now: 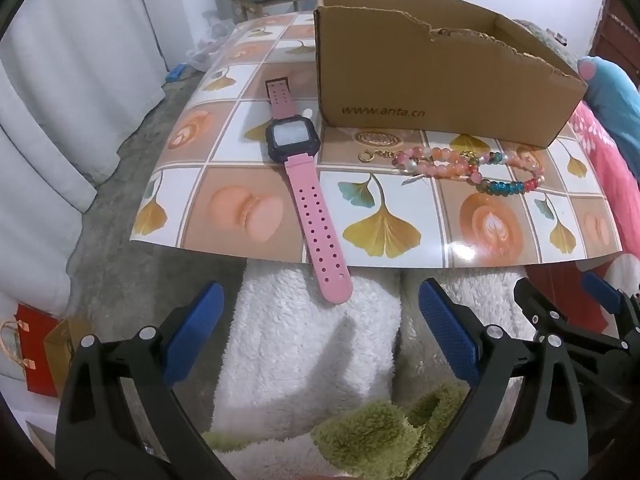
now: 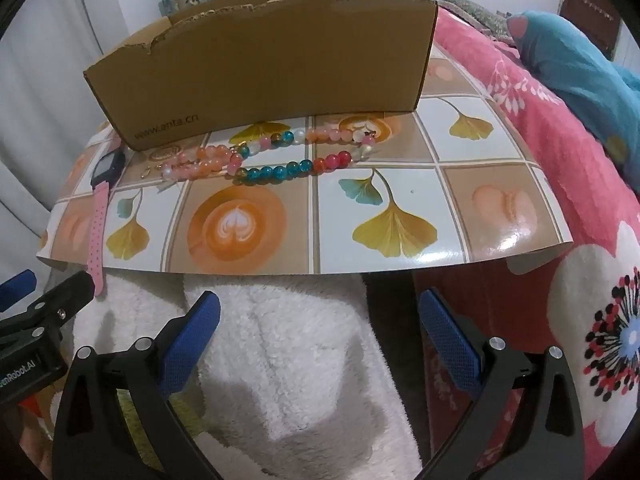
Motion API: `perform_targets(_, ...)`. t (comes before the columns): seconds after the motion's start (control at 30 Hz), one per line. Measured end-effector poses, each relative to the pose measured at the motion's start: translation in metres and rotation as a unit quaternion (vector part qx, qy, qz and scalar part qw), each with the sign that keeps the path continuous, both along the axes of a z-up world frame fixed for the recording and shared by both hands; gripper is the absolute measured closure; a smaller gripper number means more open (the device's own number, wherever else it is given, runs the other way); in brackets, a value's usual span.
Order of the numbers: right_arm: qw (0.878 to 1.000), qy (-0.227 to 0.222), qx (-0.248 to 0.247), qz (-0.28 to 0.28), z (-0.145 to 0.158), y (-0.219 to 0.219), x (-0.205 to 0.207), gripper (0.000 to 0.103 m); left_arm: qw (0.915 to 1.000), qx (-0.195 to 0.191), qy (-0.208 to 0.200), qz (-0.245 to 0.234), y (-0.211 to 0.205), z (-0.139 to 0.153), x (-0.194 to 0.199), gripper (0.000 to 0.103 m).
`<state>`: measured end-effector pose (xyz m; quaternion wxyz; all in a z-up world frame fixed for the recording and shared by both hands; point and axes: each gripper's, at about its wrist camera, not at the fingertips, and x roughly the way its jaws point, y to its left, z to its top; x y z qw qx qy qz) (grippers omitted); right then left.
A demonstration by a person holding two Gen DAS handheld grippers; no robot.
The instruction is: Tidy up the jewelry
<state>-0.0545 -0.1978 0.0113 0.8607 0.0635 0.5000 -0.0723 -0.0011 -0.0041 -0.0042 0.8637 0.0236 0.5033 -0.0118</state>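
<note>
A pink-strapped watch (image 1: 298, 160) with a dark square face lies on the patterned mat (image 1: 248, 216), its strap end hanging over the near edge; it also shows in the right wrist view (image 2: 105, 176). A string of pink, orange, teal and red beads (image 1: 472, 170) lies in front of an open cardboard box (image 1: 432, 76); the beads (image 2: 264, 160) and box (image 2: 272, 68) also show in the right wrist view. A small gold ring (image 1: 365, 156) lies left of the beads. My left gripper (image 1: 320, 320) is open and empty, just short of the watch strap. My right gripper (image 2: 320, 320) is open and empty, short of the mat's edge.
White fluffy fabric (image 1: 304, 344) lies under both grippers. A pink floral blanket (image 2: 580, 208) and a blue plush (image 2: 580, 68) lie on the right. Red and gold gift bags (image 1: 44, 348) stand low on the left. White curtains hang on the left.
</note>
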Motion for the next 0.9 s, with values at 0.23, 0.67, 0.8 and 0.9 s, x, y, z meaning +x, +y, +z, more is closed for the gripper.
perform_targets(0.23, 1.0, -0.001, -0.002, 0.0, 0.0019, -0.0005, 0.0009, 0.006, 1.0, -0.001, 0.0, -0.003, -0.0044, -0.0032, 0.0004, 0.008)
perform_targets(0.67, 1.0, -0.004, -0.008, 0.004, 0.0051, 0.0021, 0.0003, 0.006, 1.0, -0.001, 0.0, -0.006, -0.0058, 0.0012, -0.0003, 0.008)
perform_targets(0.8, 1.0, -0.005, -0.008, 0.005, 0.0054, 0.002, -0.0001, 0.006, 1.0, -0.001, 0.0, -0.006, -0.0056, 0.001, -0.0003, 0.008)
perform_targets(0.9, 1.0, -0.004, -0.008, 0.005, 0.0056, 0.0021, 0.0, 0.006, 1.0, -0.001, 0.001, -0.006, -0.0061, 0.0014, -0.0003, 0.008)
